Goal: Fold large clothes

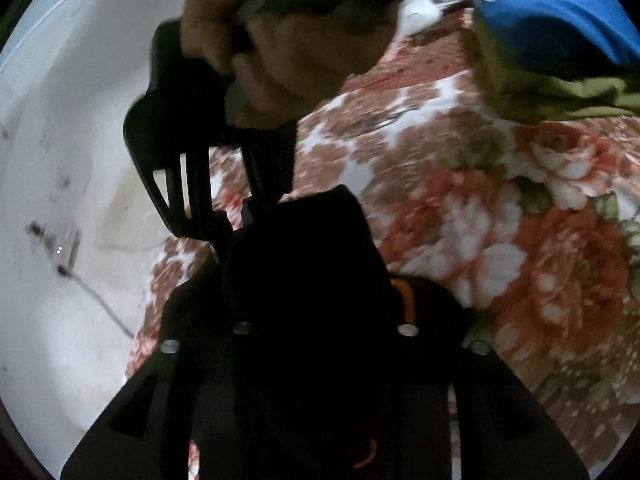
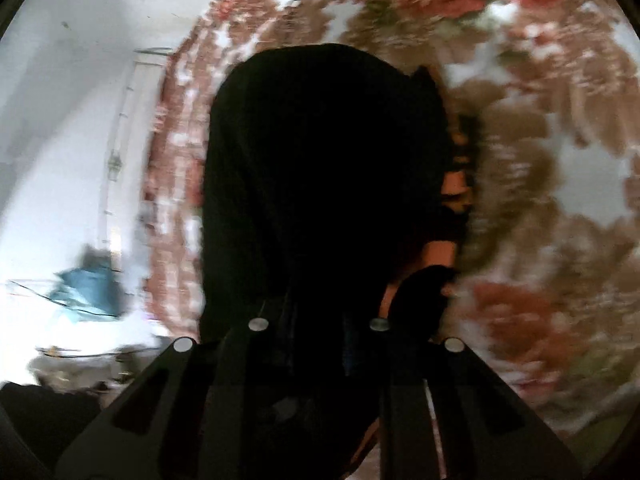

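A black garment with orange trim (image 1: 312, 248) is bunched between the fingers of my left gripper (image 1: 316, 292), and the cloth hides the fingertips. My right gripper (image 1: 260, 200), held by a hand (image 1: 288, 52), comes down from above. Its narrow jaws are pinched on the top edge of that black bunch. In the right wrist view the same black garment (image 2: 320, 140) fills the middle and covers the tips of my right gripper (image 2: 320, 280). Orange patches show at its right edge. Both grippers hover over a floral bedspread (image 1: 500, 220).
A blue cloth with white letters (image 1: 552, 12) lies on an olive green garment (image 1: 560, 96) at the far right of the bed. The bed's edge (image 2: 172, 160) runs along a white wall. A blue object (image 2: 92, 288) sits low on the left.
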